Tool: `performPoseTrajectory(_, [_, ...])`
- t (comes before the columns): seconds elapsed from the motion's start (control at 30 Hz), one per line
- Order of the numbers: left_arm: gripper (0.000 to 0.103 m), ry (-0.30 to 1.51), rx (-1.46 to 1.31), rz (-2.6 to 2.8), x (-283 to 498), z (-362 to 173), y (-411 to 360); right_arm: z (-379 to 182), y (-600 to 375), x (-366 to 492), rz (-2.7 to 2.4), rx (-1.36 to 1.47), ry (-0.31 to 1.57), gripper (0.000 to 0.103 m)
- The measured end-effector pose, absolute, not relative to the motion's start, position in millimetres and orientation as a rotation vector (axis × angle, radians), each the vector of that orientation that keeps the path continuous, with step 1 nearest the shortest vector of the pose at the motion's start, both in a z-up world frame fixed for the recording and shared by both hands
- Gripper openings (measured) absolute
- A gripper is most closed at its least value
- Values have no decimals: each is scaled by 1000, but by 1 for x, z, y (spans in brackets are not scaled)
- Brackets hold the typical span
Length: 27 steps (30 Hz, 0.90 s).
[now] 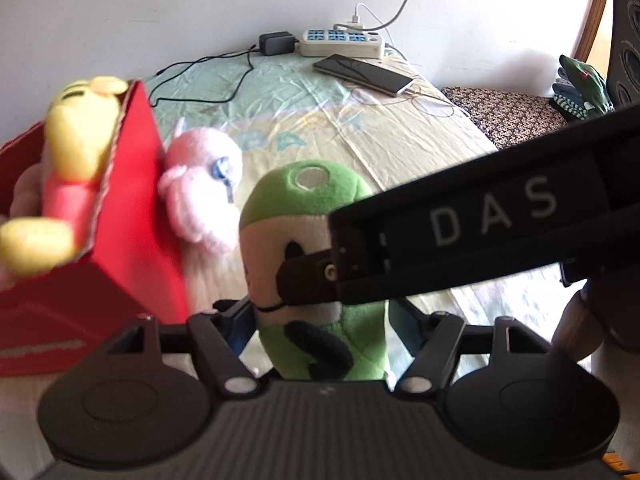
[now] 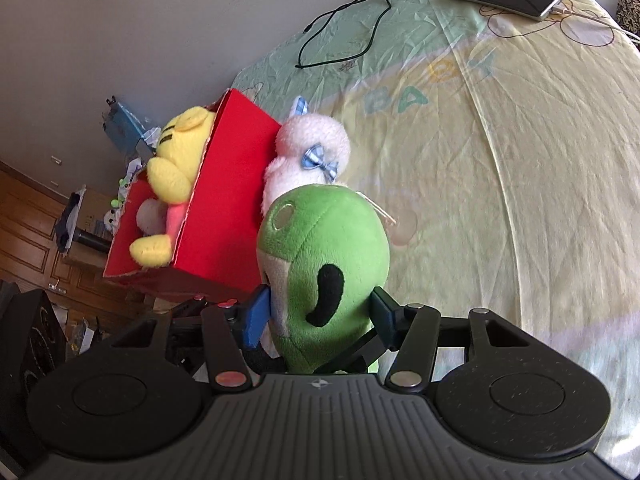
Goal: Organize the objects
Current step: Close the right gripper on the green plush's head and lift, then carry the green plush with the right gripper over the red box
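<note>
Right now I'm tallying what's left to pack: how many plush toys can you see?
3: a yellow plush in the red box, a pink plush beside that box, a green plush in the right claw. Others may be hidden inside.

1. The green plush toy point(image 2: 324, 248) is covered in short, soft pile.
2. The red box point(image 2: 224, 200) is made of matt cardboard with a corrugated edge.
3. The bedsheet point(image 2: 500, 168) is creased, printed cloth.
4. The phone point(image 1: 362, 74) is faced with glossy glass.
</note>
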State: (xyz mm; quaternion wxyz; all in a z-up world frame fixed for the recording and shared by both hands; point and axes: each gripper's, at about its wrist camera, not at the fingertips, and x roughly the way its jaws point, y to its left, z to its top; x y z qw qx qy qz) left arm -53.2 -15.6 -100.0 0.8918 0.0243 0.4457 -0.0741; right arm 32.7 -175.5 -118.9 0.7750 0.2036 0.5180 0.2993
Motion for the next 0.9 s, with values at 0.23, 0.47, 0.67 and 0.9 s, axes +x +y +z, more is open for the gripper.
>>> performPoseTrajectory(0.23, [71, 916, 35, -78, -76, -92, 6, -114, -155, 14, 736, 404, 1137, 57])
performPoseTrajectory(0.47, [71, 939, -5, 19, -94, -93, 36, -114, -119, -5, 858, 347, 1170, 57])
performPoseTrajectory(0.67, [71, 946, -21, 74, -109, -90, 65, -109, -80, -16, 936, 286, 1194, 57])
performPoseTrajectory(0.9, [71, 950, -15, 99, -125, -76, 112, -102, -30, -21, 995, 267, 1208, 57])
